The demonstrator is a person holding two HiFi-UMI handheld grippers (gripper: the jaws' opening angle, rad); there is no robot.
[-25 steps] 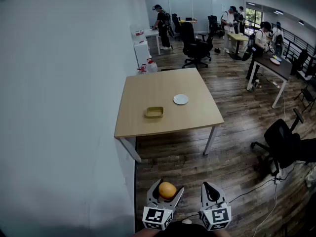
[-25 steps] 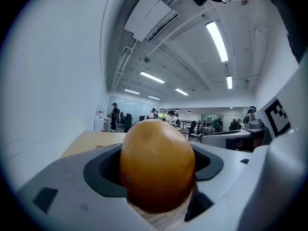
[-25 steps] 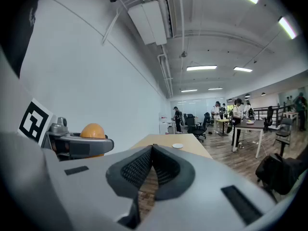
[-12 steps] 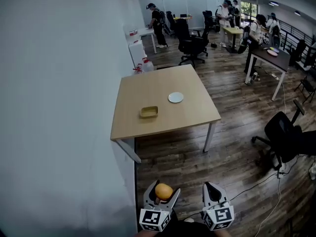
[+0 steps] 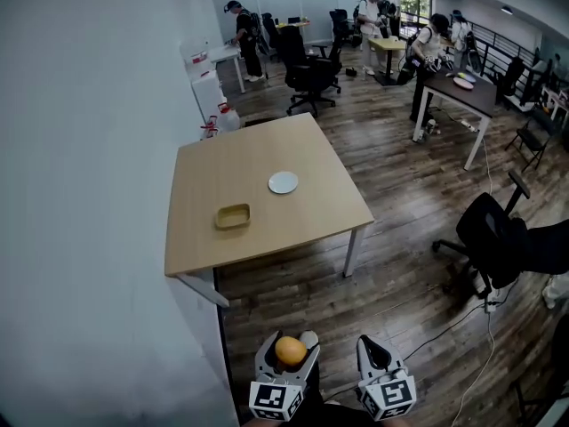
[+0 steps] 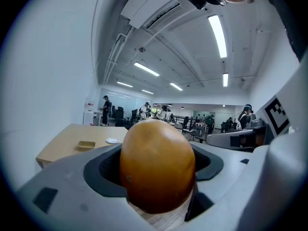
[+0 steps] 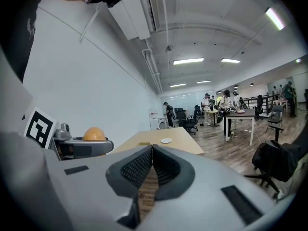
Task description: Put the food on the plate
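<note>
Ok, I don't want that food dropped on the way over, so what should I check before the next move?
1. The orange food sits between the left gripper jaws: ok.
2. The right gripper is shut and empty: ok.
3. The plate lies bare on the table: ok.
4. The plate is within reach: not ok, the table stands far ahead.
5. The tan tray lies apart from the plate: ok.
6. Grip firm enough: cannot tell.
</note>
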